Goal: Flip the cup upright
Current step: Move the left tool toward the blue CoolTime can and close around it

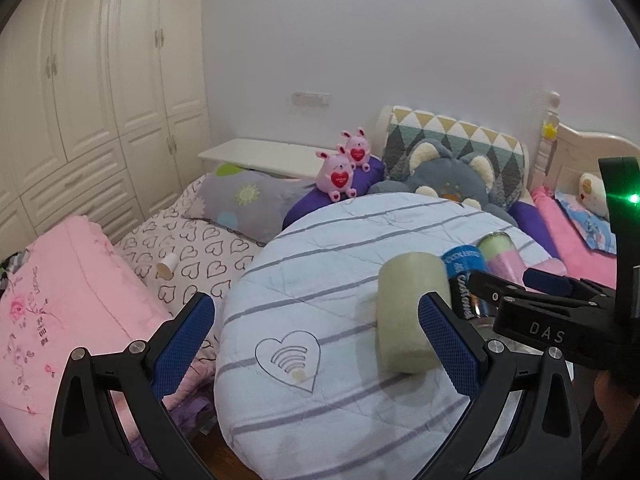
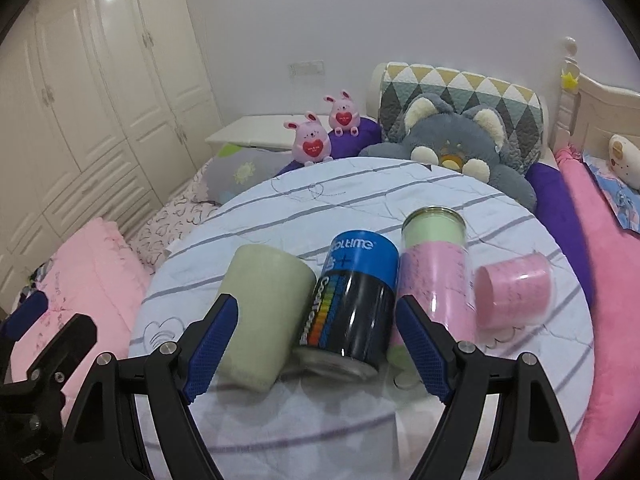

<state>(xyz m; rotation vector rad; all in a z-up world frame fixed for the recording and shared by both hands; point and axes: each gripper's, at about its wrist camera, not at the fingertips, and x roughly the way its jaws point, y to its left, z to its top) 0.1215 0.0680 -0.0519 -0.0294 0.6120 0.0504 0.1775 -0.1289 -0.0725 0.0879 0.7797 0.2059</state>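
Pale green, the cup (image 2: 266,316) lies on its side left of the dark can (image 2: 352,312). The left gripper (image 1: 316,344) and right gripper (image 2: 316,344) both gape, holding nothing.

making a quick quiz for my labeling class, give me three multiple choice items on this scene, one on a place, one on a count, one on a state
1. Where is the blue and black can relative to the pale green cup?
A. to its right, side by side
B. stacked on top of it
C. on the pink blanket

2. How many pink bunny plush toys sit near the headboard?
A. one
B. two
C. four

3. How is the right gripper?
A. shut on the green cup
B. shut on the pink cup
C. open, jaws on either side of the can

Answers:
1. A, since the can sits just right of the cup on the striped round table.
2. B, since two bunnies with red hearts show in both views.
3. C, since both blue pads stand apart and grip nothing.
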